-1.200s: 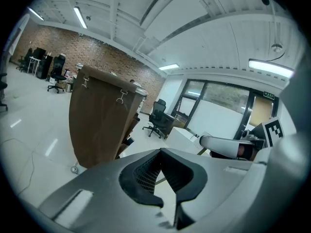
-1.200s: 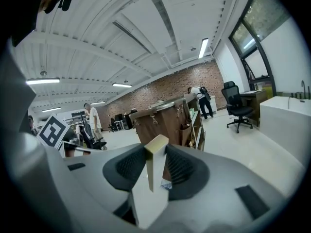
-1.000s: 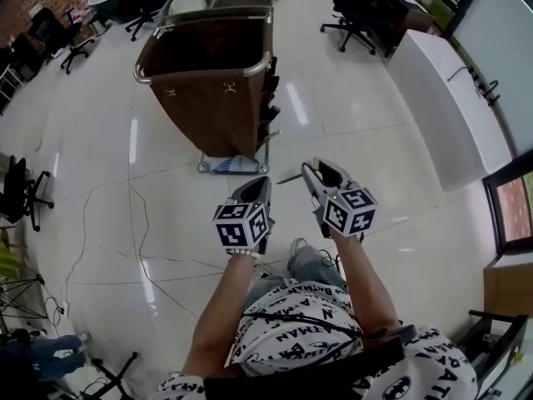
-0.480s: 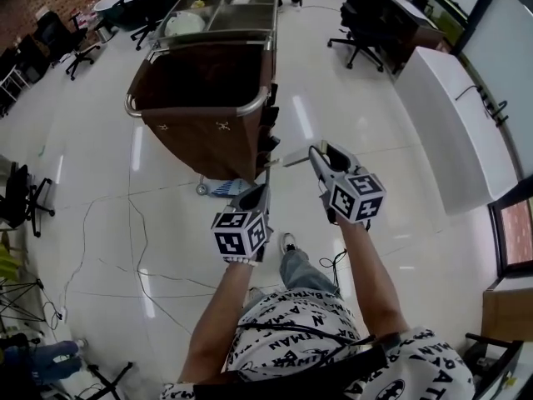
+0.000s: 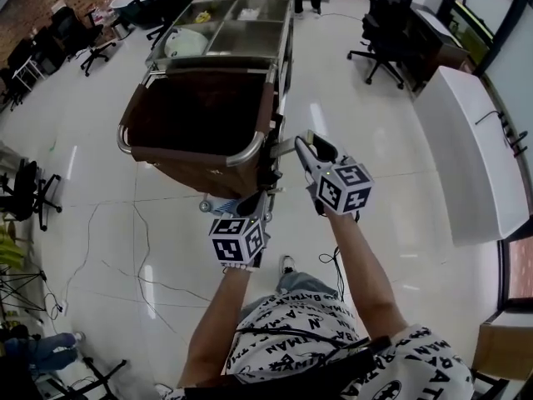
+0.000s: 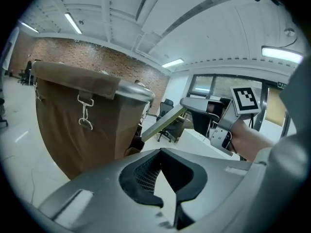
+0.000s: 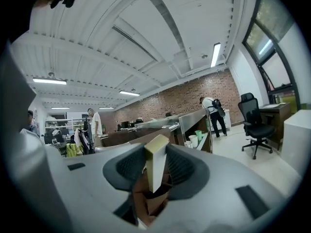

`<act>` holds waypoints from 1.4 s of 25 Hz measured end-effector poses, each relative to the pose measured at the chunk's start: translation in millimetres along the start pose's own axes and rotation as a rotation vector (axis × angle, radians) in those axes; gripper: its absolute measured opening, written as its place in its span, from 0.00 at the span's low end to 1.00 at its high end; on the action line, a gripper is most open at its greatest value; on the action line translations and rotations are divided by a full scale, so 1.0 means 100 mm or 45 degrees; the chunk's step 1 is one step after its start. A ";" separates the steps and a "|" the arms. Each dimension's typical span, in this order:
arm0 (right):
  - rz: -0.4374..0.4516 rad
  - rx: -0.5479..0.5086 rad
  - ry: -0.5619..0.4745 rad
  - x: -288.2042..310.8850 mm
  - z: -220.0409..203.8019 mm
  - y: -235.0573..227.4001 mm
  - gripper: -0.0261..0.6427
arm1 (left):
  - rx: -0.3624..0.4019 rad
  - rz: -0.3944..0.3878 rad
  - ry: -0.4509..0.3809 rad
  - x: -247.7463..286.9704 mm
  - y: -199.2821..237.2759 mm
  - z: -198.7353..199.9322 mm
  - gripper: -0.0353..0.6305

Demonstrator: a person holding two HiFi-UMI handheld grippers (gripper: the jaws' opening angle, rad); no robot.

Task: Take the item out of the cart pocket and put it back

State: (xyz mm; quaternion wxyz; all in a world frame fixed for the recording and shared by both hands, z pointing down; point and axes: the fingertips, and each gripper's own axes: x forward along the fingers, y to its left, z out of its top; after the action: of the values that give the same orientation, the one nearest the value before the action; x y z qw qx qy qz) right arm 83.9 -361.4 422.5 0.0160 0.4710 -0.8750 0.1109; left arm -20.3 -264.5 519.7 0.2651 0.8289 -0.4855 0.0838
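A cart with a brown bag point(image 5: 191, 127) and steel trays on top stands ahead of me. Dark pockets point(image 5: 268, 152) run down the bag's right side. My right gripper point(image 5: 301, 144) is shut on a flat pale box point(image 5: 283, 147), whose free end points at the top of those pockets. In the right gripper view the box point(image 7: 156, 159) stands upright between the jaws, above brown pocket openings point(image 7: 148, 198). My left gripper point(image 5: 258, 200) hangs lower, near the cart's base, shut and holding nothing. From the left gripper view I see the bag point(image 6: 73, 125) and the box point(image 6: 163, 124).
Office chairs point(image 5: 387, 7) stand at the back right and another chair point(image 5: 29, 192) at the left. A white counter point(image 5: 475, 140) runs along the right. Cables point(image 5: 141, 248) lie on the glossy floor. People point(image 7: 214, 111) stand in the background.
The person has walked toward the cart. Both grippers are now closer to it, and the right gripper has carried the box up beside the side pockets.
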 end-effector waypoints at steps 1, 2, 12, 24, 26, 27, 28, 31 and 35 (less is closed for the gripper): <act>0.015 0.008 0.017 0.09 -0.06 -0.04 0.25 | 0.000 0.011 0.005 0.05 0.02 0.01 0.06; 0.027 0.015 0.037 0.16 -0.13 -0.07 0.25 | 0.001 0.021 0.012 0.10 0.03 0.01 0.06; 0.087 -0.012 0.315 0.68 -1.14 -0.30 0.25 | -0.022 0.084 0.092 0.50 0.22 -0.14 0.06; 0.159 -0.122 0.520 1.06 -1.80 -0.22 0.25 | -0.061 0.143 0.123 0.66 0.37 -0.18 0.06; 0.159 -0.121 0.525 1.06 -1.80 -0.24 0.25 | -0.067 0.150 0.128 0.67 0.38 -0.19 0.06; 0.158 -0.120 0.523 1.05 -1.79 -0.23 0.26 | -0.070 0.152 0.131 0.66 0.38 -0.21 0.06; 0.159 -0.118 0.518 1.03 -1.78 -0.22 0.26 | -0.074 0.151 0.134 0.65 0.37 -0.23 0.06; 0.169 -0.124 0.510 1.00 -1.78 -0.22 0.31 | -0.075 0.147 0.134 0.65 0.35 -0.23 0.06; 0.135 -0.088 0.455 0.92 -1.58 -0.32 0.49 | -0.062 0.121 0.109 0.65 0.36 -0.14 0.06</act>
State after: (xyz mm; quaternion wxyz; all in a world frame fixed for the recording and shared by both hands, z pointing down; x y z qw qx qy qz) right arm 46.8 -420.9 594.4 0.1816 0.3960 -0.8852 0.1633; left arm -15.9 -321.1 570.0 0.3014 0.7938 -0.5145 0.1198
